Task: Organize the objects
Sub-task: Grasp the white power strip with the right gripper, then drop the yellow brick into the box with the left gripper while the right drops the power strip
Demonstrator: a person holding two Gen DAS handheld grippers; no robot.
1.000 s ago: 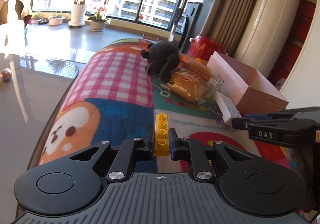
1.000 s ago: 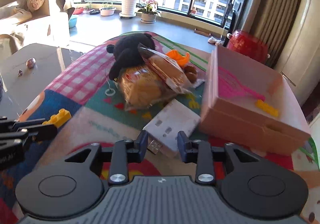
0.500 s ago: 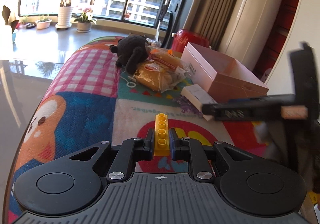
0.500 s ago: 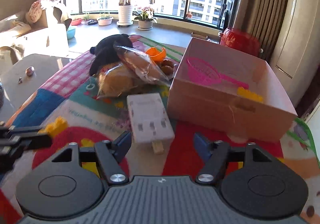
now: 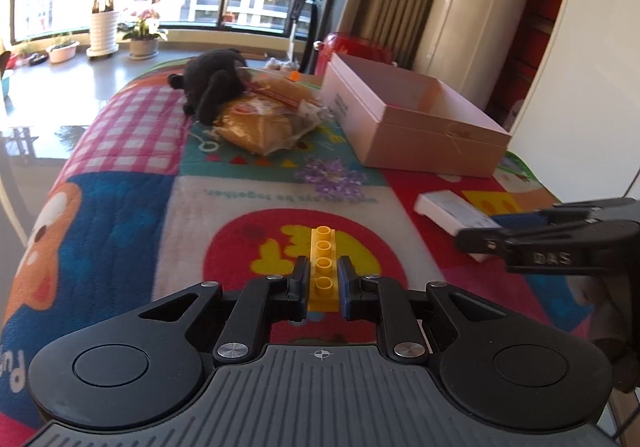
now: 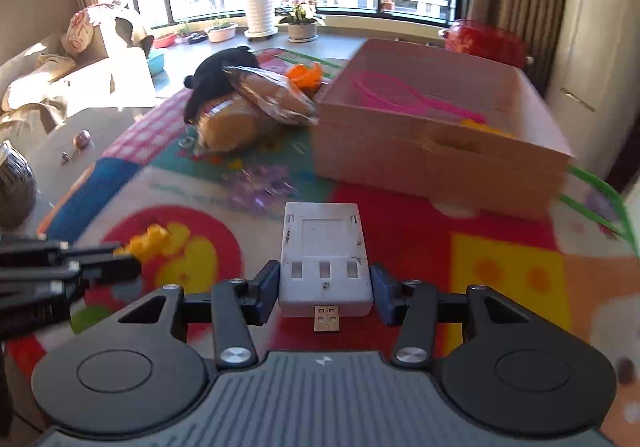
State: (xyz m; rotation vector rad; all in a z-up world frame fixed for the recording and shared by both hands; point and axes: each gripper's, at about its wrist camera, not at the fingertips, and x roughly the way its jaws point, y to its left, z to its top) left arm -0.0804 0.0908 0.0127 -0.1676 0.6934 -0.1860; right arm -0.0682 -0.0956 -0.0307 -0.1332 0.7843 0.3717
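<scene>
My left gripper point(image 5: 323, 281) is shut on a yellow toy brick point(image 5: 322, 267), held above the colourful blanket point(image 5: 248, 223). The brick also shows in the right wrist view point(image 6: 150, 243). My right gripper point(image 6: 325, 289) has its jaws around a white USB adapter point(image 6: 323, 253); the pads point(image 6: 269, 287) sit at its sides with a thin gap on the right. The adapter also shows in the left wrist view point(image 5: 452, 212). The open pink box point(image 6: 436, 139) stands ahead, holding a pink toy racket point(image 6: 400, 97) and a yellow piece point(image 6: 478, 126).
A black plush toy point(image 5: 214, 83) and bagged bread point(image 5: 266, 119) lie at the blanket's far end, left of the box point(image 5: 412, 119). An orange item point(image 6: 306, 75) lies behind the bread. A glass table point(image 5: 36, 135) is on the left, a red pot point(image 6: 486, 41) behind the box.
My right gripper opened wide, moved in around the adapter and narrowed onto it. My left gripper drew back and turned right with the brick still in it.
</scene>
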